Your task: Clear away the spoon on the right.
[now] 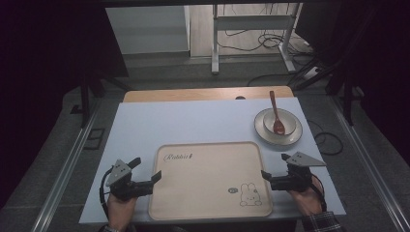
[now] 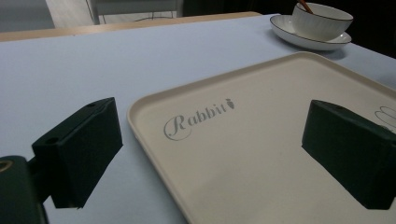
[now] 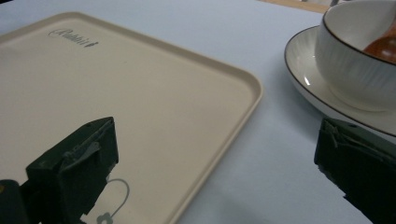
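High view: beige tray point(image 1: 208, 179) lies flat on the near middle of the white table point(image 1: 193, 121), rabbit print at its near right corner. Left gripper point(image 1: 147, 176) sits at the tray's left edge, right gripper point(image 1: 273, 169) at its right edge. Both are held low by the person's hands.

Left gripper view: jaws spread wide, one over bare table, the other over the tray surface, so the tray's left rim point(image 2: 140, 126) runs between them. Not pinched; whether either jaw touches the rim cannot be told.

Right gripper view: jaws likewise spread, one over the tray near the rabbit print, the other toward the plate point(image 3: 303, 79). The right rim point(image 3: 233, 135) lies between them, ungripped.

Bowl point(image 1: 279, 122) stands on the plate at the far right of the table, well apart from the tray, with a wooden spoon point(image 1: 274, 108) resting in it.

Judgement: work looks barely begun. The grippers straddle opposite rims as if to seize the tray together, but nothing is grasped or lifted. Left to do: close on both rims, then move the tray level.
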`<state>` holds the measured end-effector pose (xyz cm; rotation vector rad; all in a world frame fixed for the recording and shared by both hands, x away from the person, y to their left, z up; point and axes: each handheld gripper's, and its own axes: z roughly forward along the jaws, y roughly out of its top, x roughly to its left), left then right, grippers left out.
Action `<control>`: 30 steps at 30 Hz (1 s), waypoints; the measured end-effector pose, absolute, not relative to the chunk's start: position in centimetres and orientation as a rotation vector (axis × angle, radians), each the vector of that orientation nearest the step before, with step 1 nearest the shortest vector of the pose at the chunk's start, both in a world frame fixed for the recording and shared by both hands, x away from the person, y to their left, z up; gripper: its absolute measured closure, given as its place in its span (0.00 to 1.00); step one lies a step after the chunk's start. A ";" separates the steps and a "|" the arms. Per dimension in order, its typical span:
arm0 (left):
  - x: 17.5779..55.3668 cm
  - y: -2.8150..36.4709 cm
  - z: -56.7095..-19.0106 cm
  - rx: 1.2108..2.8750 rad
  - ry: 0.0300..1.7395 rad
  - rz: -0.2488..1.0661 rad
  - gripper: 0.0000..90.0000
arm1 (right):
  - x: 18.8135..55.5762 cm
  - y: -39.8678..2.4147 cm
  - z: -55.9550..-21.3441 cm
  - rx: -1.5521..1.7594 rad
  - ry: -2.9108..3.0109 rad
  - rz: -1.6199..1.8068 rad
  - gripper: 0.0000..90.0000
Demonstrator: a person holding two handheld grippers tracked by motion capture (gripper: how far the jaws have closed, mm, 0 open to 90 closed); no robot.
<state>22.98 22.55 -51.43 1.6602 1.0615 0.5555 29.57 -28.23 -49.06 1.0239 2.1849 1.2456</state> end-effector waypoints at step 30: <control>22.4 22.1 -50.8 1.631 1.015 0.560 0.05 | 34.5 -28.1 -45.4 1.161 2.161 1.171 0.02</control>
